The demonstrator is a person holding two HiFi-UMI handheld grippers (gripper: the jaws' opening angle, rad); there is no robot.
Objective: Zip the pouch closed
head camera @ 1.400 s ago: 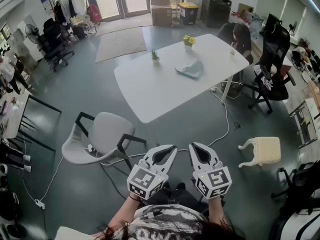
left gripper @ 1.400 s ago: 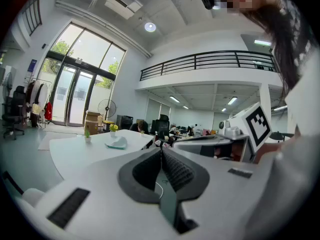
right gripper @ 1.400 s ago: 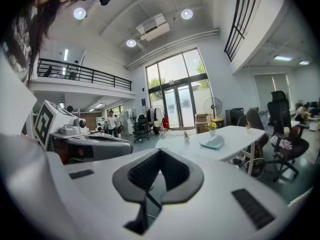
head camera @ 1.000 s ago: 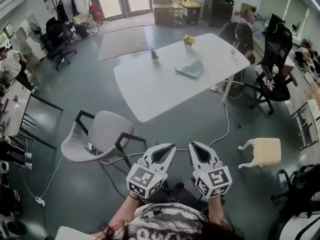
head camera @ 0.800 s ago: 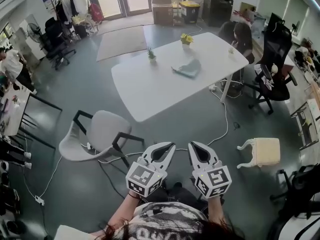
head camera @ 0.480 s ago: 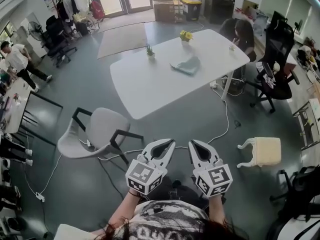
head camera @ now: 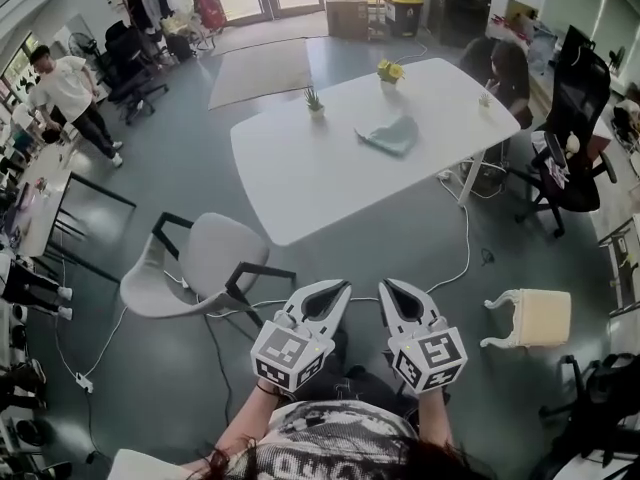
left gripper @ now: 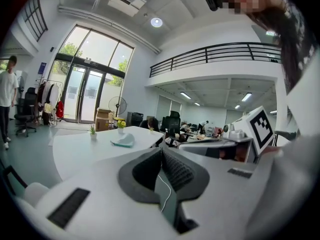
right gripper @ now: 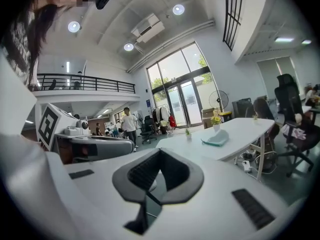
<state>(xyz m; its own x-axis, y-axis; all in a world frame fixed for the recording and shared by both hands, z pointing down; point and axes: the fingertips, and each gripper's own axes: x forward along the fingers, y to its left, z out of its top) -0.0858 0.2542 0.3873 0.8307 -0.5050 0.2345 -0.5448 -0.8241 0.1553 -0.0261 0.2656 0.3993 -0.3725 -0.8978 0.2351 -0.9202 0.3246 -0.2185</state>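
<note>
A pale blue-green pouch [head camera: 389, 133] lies on the white table [head camera: 300, 183], far ahead of me; it also shows in the left gripper view [left gripper: 123, 141] and the right gripper view [right gripper: 217, 137]. My left gripper [head camera: 340, 288] and right gripper [head camera: 386, 287] hang side by side over the grey floor, well short of the table. Both are shut with nothing between their jaws. Each gripper shows in the other's view, the right gripper [left gripper: 220, 146] at the right, the left gripper [right gripper: 90, 143] at the left.
A grey chair [head camera: 200, 263] stands between me and the table, left of the grippers. Cables [head camera: 455, 258] trail on the floor. A cream stool [head camera: 535, 318] lies tipped at right. Two small plants [head camera: 388, 71] stand on the table. A person sits at the far corner [head camera: 505, 68]; office chairs beyond.
The whole view has shifted a little: table, chair and stool sit slightly further right and lower in the picture. Both grippers keep their shut pose side by side. A person at far left has walked into view.
</note>
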